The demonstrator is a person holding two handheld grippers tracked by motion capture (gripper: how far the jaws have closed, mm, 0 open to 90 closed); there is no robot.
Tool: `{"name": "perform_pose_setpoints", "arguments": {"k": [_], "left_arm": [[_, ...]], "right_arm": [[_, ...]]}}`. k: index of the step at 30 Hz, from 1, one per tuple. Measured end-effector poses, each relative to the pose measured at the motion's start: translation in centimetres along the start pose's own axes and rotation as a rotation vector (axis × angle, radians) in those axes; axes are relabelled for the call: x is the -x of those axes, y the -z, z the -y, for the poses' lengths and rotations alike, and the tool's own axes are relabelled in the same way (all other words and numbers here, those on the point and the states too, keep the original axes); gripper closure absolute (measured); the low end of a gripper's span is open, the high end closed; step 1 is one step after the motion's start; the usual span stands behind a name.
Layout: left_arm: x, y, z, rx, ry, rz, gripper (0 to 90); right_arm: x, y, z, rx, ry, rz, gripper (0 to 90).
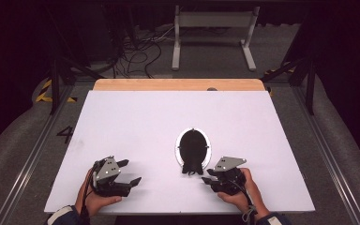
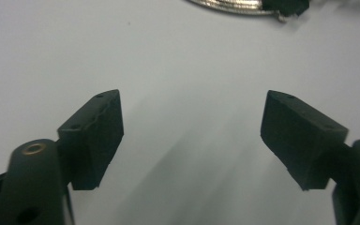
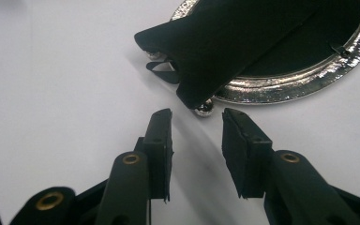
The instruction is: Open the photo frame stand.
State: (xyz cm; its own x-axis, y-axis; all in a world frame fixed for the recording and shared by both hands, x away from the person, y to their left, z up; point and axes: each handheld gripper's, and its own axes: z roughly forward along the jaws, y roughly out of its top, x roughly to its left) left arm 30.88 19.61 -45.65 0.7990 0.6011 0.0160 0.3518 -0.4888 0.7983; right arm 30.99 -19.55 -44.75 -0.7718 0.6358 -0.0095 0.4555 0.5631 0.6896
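1. Step in hand, as I judge it: a release just made, or an approach about to start. Both grippers stand off the frame [image 1: 193, 146], an oval silver-rimmed piece with a black back, lying flat near the middle of the white table [image 1: 136, 122].
2. Left gripper [image 1: 127, 172]: jaws spread wide, nothing between them, bare table under the pads [image 2: 96, 136]. It sits near the front edge, well apart from the frame.
3. Right gripper [image 1: 208, 180]: jaws part-open, empty, tips just short of the frame's lower end, not touching.
4. Stand [image 3: 225, 51]: a black flap, matte and felt-like, wedge-shaped, lying tilted over the oval back. A small ball foot [image 3: 204, 108] shows at the rim, nearest the right jaws.
5. Rim [image 3: 309, 79]: shiny metal, hammered or beaded texture.
6. Next move, likely: right jaws ease forward and close on the flap's thin edge. Calls for a light pinch; the frame may slide on the smooth table.
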Motion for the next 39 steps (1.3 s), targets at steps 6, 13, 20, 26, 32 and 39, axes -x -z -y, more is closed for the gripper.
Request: {"name": "perform_pose_setpoints", "arguments": {"k": [6, 13, 20, 26, 32, 39], "left_arm": [[-0.2, 0.1, 0.4, -0.010, 0.028, 0.005, 16.7], [-0.3, 0.1, 0.8, -0.037, 0.011, -0.020, 16.5], [-0.1, 0.4, 1.3, -0.057, 0.025, -0.036, 16.5], [-0.1, 0.9, 1.8, -0.073, 0.040, -0.048, 16.6], [-0.1, 1.0, 1.9, -0.069, 0.040, -0.039, 16.6], [0.0, 0.8, 1.8, -0.085, 0.024, -0.037, 16.6]], "right_arm": [[0.1, -0.5, -0.2, -0.016, -0.009, -0.003, 59.5], [0.2, -0.9, -0.8, -0.061, -0.014, 0.001, 67.4], [0.3, -1.2, -1.3, -0.074, 0.009, -0.004, 71.0], [0.5, -1.8, -1.7, -0.051, 0.015, -0.031, 72.6], [1.3, -1.9, -1.6, -0.024, -0.050, -0.091, 70.5], [2.8, -1.9, -1.1, 0.044, -0.195, -0.210, 64.8]]}}
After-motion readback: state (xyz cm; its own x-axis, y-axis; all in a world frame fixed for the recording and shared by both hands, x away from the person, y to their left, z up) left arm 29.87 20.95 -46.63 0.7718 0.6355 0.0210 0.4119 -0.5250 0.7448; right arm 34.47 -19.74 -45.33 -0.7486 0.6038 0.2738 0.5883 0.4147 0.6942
